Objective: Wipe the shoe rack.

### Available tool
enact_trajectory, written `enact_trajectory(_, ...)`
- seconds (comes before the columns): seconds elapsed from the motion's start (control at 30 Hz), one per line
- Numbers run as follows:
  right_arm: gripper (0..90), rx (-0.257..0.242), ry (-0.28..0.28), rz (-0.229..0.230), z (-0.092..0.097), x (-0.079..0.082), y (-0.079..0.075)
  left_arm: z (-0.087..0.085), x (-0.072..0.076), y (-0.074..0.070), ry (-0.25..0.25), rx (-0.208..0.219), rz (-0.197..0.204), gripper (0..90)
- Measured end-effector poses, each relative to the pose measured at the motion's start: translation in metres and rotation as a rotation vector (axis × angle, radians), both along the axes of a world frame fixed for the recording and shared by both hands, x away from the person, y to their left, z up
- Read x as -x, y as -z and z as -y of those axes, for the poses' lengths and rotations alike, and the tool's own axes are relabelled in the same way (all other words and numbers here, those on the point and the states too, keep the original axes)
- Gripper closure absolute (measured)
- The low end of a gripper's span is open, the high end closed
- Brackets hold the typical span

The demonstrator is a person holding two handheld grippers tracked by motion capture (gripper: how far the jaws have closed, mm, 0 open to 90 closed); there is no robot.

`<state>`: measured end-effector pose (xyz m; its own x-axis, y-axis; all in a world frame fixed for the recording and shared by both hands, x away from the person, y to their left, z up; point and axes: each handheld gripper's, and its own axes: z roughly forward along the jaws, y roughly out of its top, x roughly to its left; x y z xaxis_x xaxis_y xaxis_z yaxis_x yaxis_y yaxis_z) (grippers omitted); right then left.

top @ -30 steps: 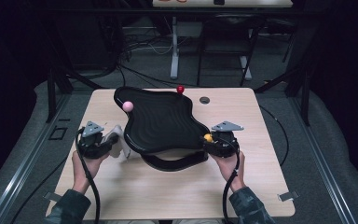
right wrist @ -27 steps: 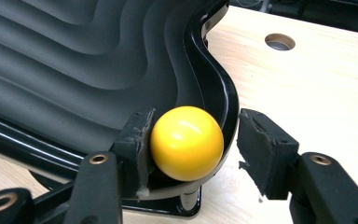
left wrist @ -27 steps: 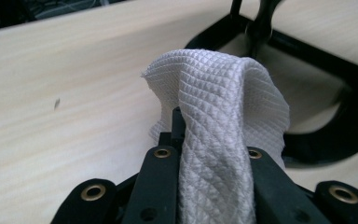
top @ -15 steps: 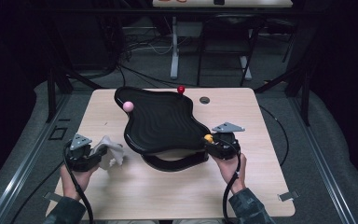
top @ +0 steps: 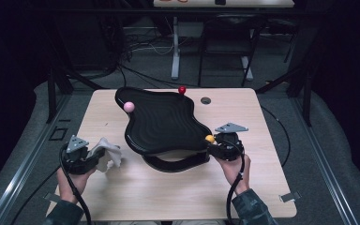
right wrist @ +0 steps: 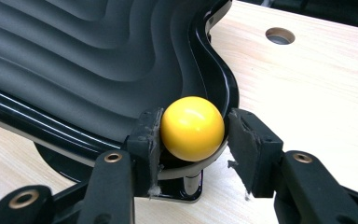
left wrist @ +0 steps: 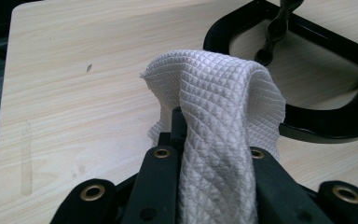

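The left gripper (top: 93,157) sits near the table's left front edge, its 2 jaws clamped on a crumpled white quilted cloth (left wrist: 216,121) that bulges above them over the pale wooden table (top: 168,197). The right gripper (right wrist: 193,133) has just been closing its 2 jaws around the glossy yellow ball knob (right wrist: 192,128) at the rim of the black wavy ribbed tray (top: 161,124); the left pad touches it, the right pad stands just apart.
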<state>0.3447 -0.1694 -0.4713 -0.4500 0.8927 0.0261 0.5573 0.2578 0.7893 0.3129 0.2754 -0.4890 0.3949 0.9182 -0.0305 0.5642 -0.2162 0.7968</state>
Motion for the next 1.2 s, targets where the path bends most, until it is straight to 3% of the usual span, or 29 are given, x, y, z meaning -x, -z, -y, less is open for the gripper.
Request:
enact_trajectory(0.17, 58.8, 0.011, -0.006, 0.007, 0.001, -0.001, 0.000, 0.002, 0.002, 0.000, 0.004, -0.005, 0.001, 82.5)
enact_trajectory(0.63, 60.0, 0.028, -0.018, 0.014, 0.008, -0.018, -0.001, -0.003, 0.001, 0.002, 0.000, -0.004, -0.007, 82.7)
enact_trajectory(0.83, 60.3, 0.038, -0.070, 0.008, 0.013, -0.028, -0.002, 0.004, 0.001, 0.002, 0.018, -0.004, -0.005, 82.7)
enact_trajectory(1.2, 60.0, 0.073, -0.125, -0.061, 0.025, -0.048, -0.010, 0.010, -0.001, 0.001, 0.043, -0.006, -0.008, 82.7)
